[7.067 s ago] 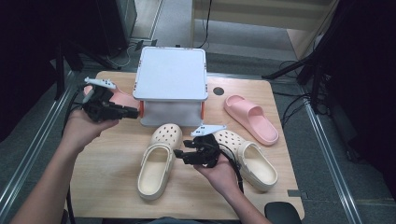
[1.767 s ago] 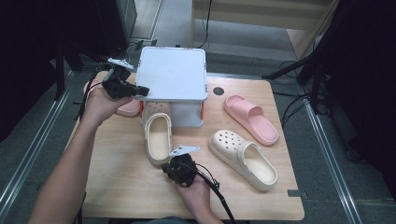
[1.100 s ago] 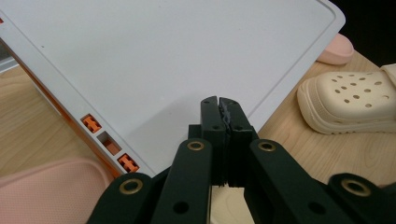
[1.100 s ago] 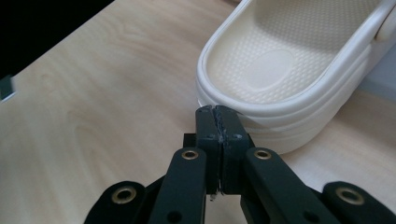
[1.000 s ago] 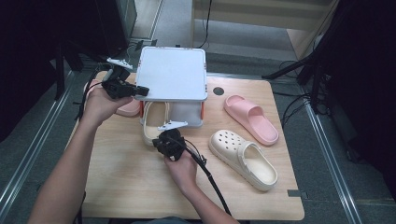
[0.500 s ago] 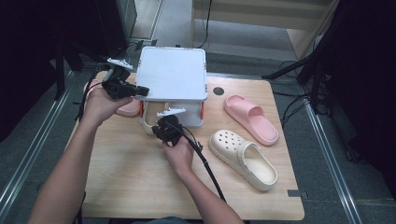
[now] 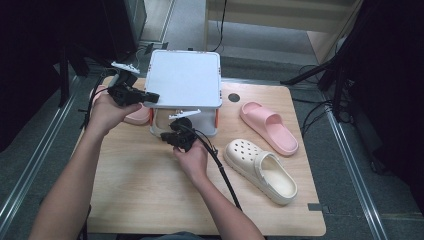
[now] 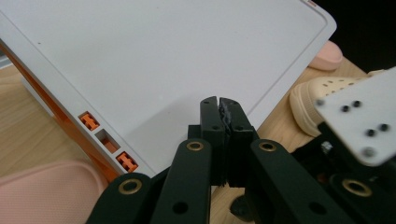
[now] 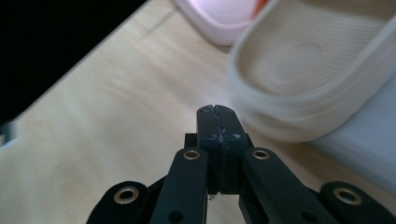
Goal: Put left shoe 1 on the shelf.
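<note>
The person stands at a wooden table (image 7: 135, 190) with a gripper in each hand. The left gripper (image 7: 150, 97) is up at the left edge of the white box lid (image 7: 185, 77), its tip right against that edge. In the left gripper view its jaws are pressed together with nothing between them, and the lid (image 8: 154, 56) slopes away above them, tilted up on its orange hinges.

The right gripper (image 7: 167, 138) sits low at the front of the box (image 7: 206, 124), its jaws likewise closed flat with nothing clamped. In the right gripper view the tip (image 9: 217, 112) points at the heel of a cream clog (image 9: 303, 79), which lies half under the raised lid at the box's front left corner, sole on the table; I cannot tell whether the tip touches it. From above, just a sliver of that clog (image 7: 159, 131) peeks out beside the right gripper.

Its mate, the second clog (image 7: 260, 169), lies to the right on the table, well apart. A pink slide (image 7: 267, 126) lies beyond it, and another pink slide (image 7: 136, 116) rests left of the box, under the left hand.
</note>
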A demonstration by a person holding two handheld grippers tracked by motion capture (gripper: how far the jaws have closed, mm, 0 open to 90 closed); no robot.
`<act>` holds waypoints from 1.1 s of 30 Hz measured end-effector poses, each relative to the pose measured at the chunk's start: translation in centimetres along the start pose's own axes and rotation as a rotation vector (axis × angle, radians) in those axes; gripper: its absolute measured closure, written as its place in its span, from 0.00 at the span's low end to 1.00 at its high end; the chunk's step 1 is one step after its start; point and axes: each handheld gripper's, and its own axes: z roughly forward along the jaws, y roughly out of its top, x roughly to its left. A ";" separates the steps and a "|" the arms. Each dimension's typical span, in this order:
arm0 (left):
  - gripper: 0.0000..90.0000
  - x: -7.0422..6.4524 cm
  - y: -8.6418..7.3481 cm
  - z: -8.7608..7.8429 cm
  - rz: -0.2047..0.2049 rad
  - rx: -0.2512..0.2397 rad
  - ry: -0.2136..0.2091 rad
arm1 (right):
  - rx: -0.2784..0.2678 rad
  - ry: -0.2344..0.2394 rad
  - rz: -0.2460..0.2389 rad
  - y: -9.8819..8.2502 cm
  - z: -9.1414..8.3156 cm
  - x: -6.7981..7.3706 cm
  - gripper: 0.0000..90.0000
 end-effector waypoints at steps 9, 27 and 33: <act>0.90 0.0 0.0 -0.3 -0.029 -0.007 0.022 | -0.021 0.047 -0.024 -2.4 -5.3 0.1 0.97; 0.49 -4.7 -0.6 -1.7 0.034 -0.030 0.009 | -0.120 -0.023 -0.086 -8.1 -18.5 -2.6 0.80; 0.48 -6.2 -2.0 -1.3 0.058 0.018 -0.001 | -0.122 -0.067 -0.083 -9.5 -21.0 -4.3 0.75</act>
